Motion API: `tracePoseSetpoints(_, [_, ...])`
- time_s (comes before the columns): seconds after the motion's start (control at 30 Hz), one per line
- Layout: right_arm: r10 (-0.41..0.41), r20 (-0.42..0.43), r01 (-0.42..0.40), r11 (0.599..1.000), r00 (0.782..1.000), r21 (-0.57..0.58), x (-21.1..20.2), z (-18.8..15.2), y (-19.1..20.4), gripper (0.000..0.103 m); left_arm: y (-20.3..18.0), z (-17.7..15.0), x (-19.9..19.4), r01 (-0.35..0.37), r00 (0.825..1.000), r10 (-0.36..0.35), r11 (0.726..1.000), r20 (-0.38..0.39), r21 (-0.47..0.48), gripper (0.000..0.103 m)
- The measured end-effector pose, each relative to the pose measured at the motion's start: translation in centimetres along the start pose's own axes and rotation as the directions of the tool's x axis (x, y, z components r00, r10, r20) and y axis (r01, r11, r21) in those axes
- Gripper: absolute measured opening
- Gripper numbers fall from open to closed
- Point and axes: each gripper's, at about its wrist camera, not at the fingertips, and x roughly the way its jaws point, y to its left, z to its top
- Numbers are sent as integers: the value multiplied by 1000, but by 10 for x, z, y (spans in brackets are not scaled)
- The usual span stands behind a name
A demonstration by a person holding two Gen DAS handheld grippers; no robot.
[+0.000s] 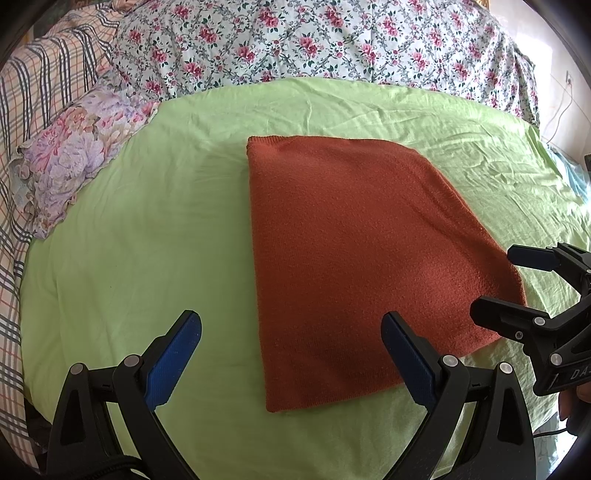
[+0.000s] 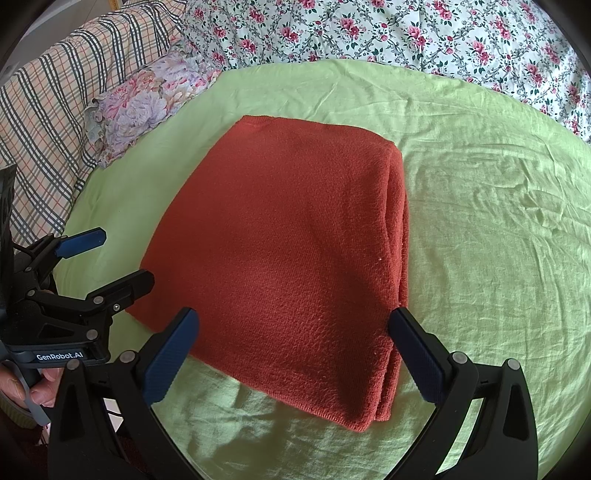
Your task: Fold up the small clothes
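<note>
"GenRobot.AI" is showing in white on the left tongs [image 2: 101, 258]; "DA-" is readable on the right tongs [image 1: 511, 284]. The folded red cloth [image 2: 291, 258] is lying flat on the green sheet [image 2: 480, 258] of the bed, its layered edges facing right. Both tongs are gaping wide, holding nothing, hovering at the cloth's near corners. A floral pillow [image 1: 70, 158] is lying far left.

The folded cloth [image 2: 288, 251] lies on the sheet [image 2: 480, 258], with a small pillow [image 2: 147, 103] behind it to the left, the flowered quilt [image 2: 406, 33] along the back, and both grippers, left gripper [image 1: 291, 354] and right gripper [image 2: 293, 350], before its near edge.
</note>
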Motion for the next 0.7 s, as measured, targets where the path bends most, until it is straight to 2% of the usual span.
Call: tracePoseSetpoints(0.7, [1, -1, -1, 1000, 1000, -2, 0, 1, 0, 102, 0, 1, -1, 5, 1000, -5, 1000, 3, 2, 98])
